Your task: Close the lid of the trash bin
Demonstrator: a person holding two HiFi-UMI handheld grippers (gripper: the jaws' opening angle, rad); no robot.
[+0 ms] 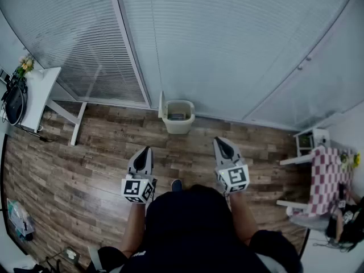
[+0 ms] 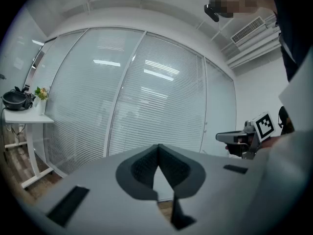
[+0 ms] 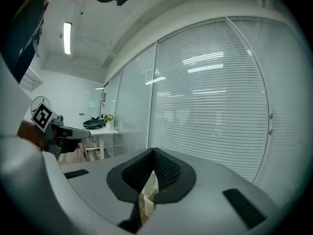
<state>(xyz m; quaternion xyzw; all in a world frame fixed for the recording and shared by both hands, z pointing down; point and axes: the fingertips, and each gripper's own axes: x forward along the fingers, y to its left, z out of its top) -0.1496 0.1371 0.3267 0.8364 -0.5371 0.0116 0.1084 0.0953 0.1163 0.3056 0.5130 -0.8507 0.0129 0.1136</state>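
Observation:
A beige trash bin (image 1: 178, 118) stands on the wood floor against the blind-covered glass wall, its lid (image 1: 161, 105) raised upright on the left side. My left gripper (image 1: 146, 151) and right gripper (image 1: 219, 141) are held side by side in front of me, well short of the bin and pointing toward it. Both have their jaws together with nothing between them. In the left gripper view the left gripper (image 2: 157, 147) is shut, and the right gripper (image 2: 240, 139) shows at the right. Below the shut tips of the right gripper (image 3: 153, 151), a sliver of the bin (image 3: 148, 189) shows.
A white table (image 1: 41, 92) with a black pan (image 1: 13, 104) and flowers (image 1: 24, 66) stands at the left wall. At the right are a table with a checkered cloth (image 1: 325, 178) and a small white shelf (image 1: 311, 139). Wood floor (image 1: 96, 152) lies between me and the bin.

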